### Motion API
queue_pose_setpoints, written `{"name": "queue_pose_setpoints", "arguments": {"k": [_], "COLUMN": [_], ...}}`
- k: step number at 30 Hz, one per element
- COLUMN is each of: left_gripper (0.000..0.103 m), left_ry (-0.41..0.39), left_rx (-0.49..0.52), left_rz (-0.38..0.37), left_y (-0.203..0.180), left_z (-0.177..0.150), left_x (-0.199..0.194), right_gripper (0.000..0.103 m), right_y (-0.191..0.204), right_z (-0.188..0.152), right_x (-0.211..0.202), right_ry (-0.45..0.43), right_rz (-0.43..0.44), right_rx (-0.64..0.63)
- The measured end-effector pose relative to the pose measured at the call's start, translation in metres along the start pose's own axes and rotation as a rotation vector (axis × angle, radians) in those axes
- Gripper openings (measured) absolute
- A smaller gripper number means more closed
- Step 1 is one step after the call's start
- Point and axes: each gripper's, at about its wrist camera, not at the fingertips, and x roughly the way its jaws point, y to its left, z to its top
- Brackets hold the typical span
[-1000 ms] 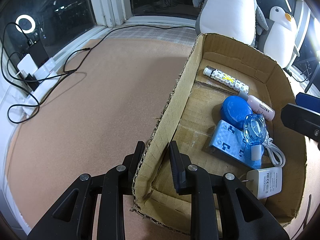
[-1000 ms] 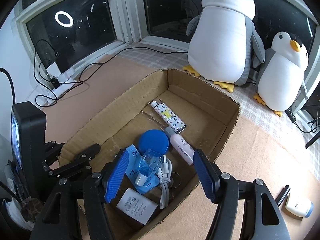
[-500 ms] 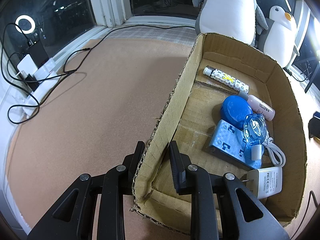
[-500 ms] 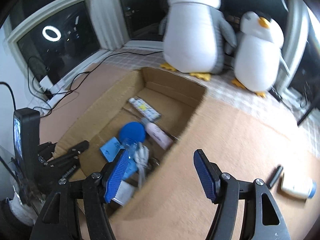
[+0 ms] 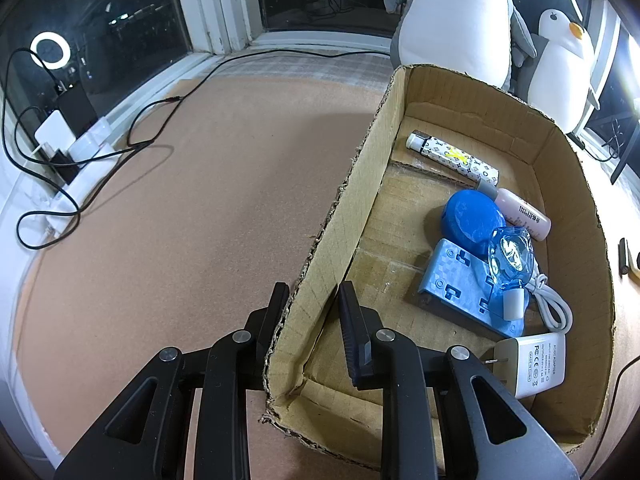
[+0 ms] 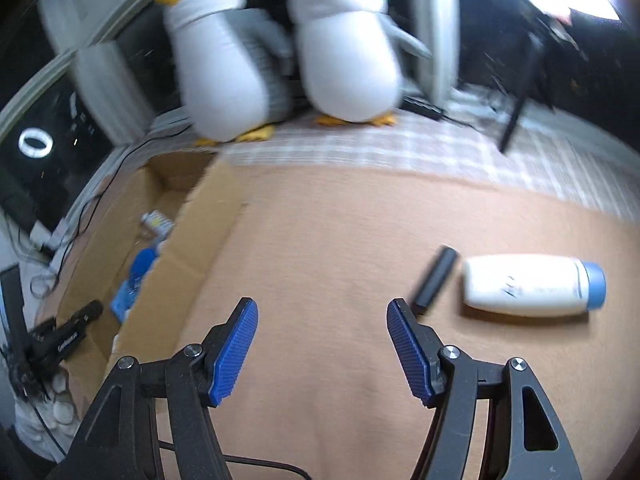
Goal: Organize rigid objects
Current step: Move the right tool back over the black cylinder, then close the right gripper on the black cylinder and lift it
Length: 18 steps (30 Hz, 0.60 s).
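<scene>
My left gripper (image 5: 310, 300) is shut on the near left wall of the cardboard box (image 5: 576, 200), one finger outside and one inside. Inside lie a patterned lighter (image 5: 452, 156), a pink tube (image 5: 524, 216), a blue round case (image 5: 470, 218), a blue flat block (image 5: 460, 284), a small clear-blue fan (image 5: 510, 264) and a white charger (image 5: 538, 362) with its cable. My right gripper (image 6: 322, 320) hangs over bare mat to the right of the box (image 6: 188, 248), its jaws closing with nothing between them. A black stick (image 6: 434, 280) and a white bottle with a blue cap (image 6: 532, 290) lie to its right.
Two plush penguins (image 6: 280, 52) stand on checked cloth behind the box. Black cables (image 5: 132, 140) and a white power strip (image 5: 76, 148) run along the window at the far left. The brown mat (image 6: 340, 240) is bare between the box and the black stick.
My right gripper swung from above the box out to the right over the mat and rolled; the black stick and the bottle now lie close ahead. The left gripper kept its hold on the wall.
</scene>
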Motion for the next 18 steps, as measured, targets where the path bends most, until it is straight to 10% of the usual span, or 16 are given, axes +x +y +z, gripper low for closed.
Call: {"name": "queue_pose_setpoints", "arguments": {"k": [18], "left_gripper": [0.022], "left_ry": [-0.001], "left_rx": [-0.001], "left_rz": [-0.001], "left_y": [0.0], "left_z": [0.0], "left_x": [0.0], "right_gripper": [0.028], "right_y": [-0.051], "right_z": [0.021], "right_x": [0.044], "right_ry": [0.081], "right_rz": [-0.064], "right_rx": [0.16]}}
